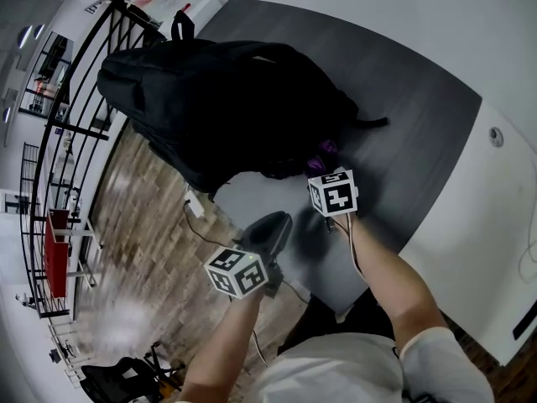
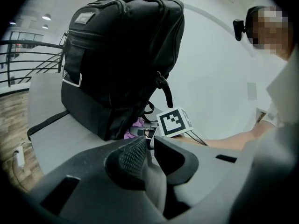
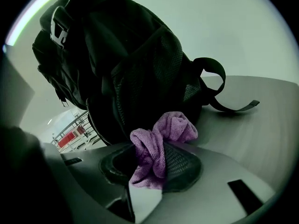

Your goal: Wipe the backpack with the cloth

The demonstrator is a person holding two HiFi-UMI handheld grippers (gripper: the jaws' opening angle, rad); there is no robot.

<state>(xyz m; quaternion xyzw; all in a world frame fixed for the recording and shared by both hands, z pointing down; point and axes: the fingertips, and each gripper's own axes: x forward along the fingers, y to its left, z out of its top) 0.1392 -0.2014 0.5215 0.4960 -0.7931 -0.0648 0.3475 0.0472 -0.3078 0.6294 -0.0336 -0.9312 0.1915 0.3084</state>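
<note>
Gripping: right hand-held gripper (image 3: 149,158) has its jaws clamped on the purple cloth (image 3: 169,129), which bunches up between the pads and spills over the top.
Cloth position: pressed up against the lower side of the backpack (image 3: 117,64), just under the mesh pocket, centre of the right gripper view.
Backpack: black and bulky, sitting on the grey tabletop (image 1: 419,124), filling the upper left of the head view; a strap trails out to the right.
Left hand-held gripper (image 2: 148,149): jaws drawn together with just a sliver between them, and nothing in there.
Left position: lower middle of the head view, near the tabletop's near edge, apart from the backpack and pointing toward it.
</note>
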